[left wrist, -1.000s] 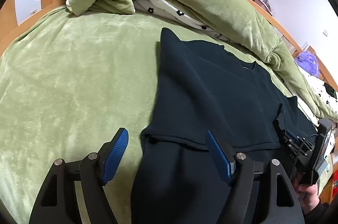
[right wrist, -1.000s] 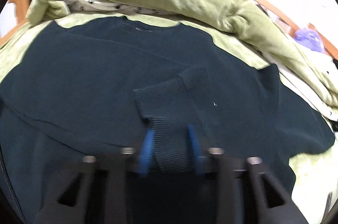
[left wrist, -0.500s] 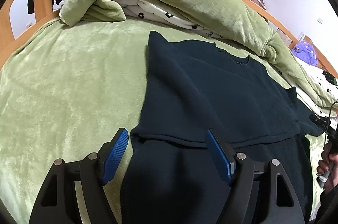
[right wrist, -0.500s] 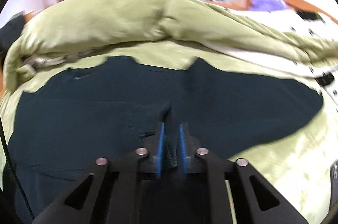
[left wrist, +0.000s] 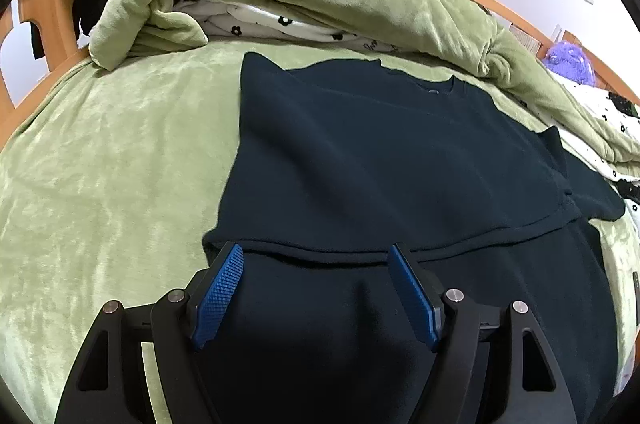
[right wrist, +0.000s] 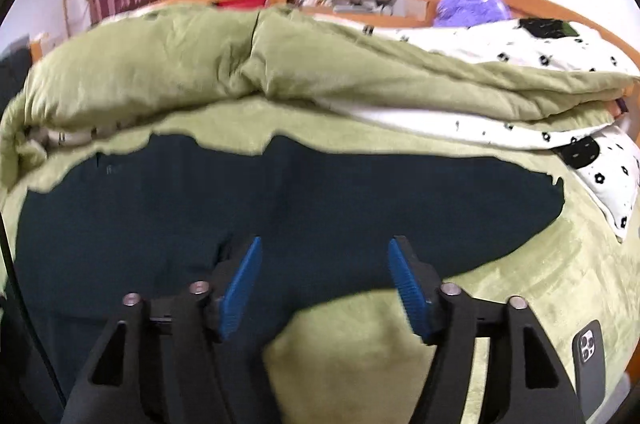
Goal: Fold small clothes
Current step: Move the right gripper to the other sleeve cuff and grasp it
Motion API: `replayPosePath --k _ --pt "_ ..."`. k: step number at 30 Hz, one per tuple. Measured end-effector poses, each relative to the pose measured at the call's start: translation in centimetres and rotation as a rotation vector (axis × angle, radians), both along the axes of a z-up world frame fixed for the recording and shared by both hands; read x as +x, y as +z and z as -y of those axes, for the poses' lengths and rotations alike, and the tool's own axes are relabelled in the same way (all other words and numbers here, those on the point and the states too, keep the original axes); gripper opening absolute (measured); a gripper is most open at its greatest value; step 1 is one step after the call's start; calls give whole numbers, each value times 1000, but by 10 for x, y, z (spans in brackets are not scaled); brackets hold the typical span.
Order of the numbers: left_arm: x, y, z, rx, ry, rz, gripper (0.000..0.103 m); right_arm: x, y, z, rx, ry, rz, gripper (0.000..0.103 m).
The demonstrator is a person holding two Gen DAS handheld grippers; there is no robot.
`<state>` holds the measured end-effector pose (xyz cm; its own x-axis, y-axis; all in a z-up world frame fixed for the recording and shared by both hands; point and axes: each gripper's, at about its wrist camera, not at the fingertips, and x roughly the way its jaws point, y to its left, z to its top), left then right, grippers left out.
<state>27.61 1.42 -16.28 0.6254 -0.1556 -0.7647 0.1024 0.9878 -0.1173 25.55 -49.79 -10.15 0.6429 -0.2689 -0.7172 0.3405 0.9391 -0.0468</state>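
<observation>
Both hand-held grippers [left wrist: 316, 292] [right wrist: 325, 284] — jaws apart.

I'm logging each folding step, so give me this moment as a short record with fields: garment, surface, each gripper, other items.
garment: dark sweater, spread flat, one sleeve folded across the body
surface: green bed cover
left gripper: open, above the sweater's lower part, nothing pinched
right gripper: jaws have just been opening, now open, nothing between them
behind garment: rolled green quilt
other items: phone on the bed cover at right; purple plush at the far rail
</observation>
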Motion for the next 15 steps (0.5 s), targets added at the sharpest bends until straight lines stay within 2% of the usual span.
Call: replayPosePath --k 6,12,15 --pt "7 -14 -1 22 14 -17 72 1 -48 30 91 -15 -111 67" --pt "13 -27 3 58 8 -21 76 -7 -80 65 189 -75 -106 67" --pt "14 -33 8 88 -2 -21 80 -8 -81 77 220 -87 -69 67"
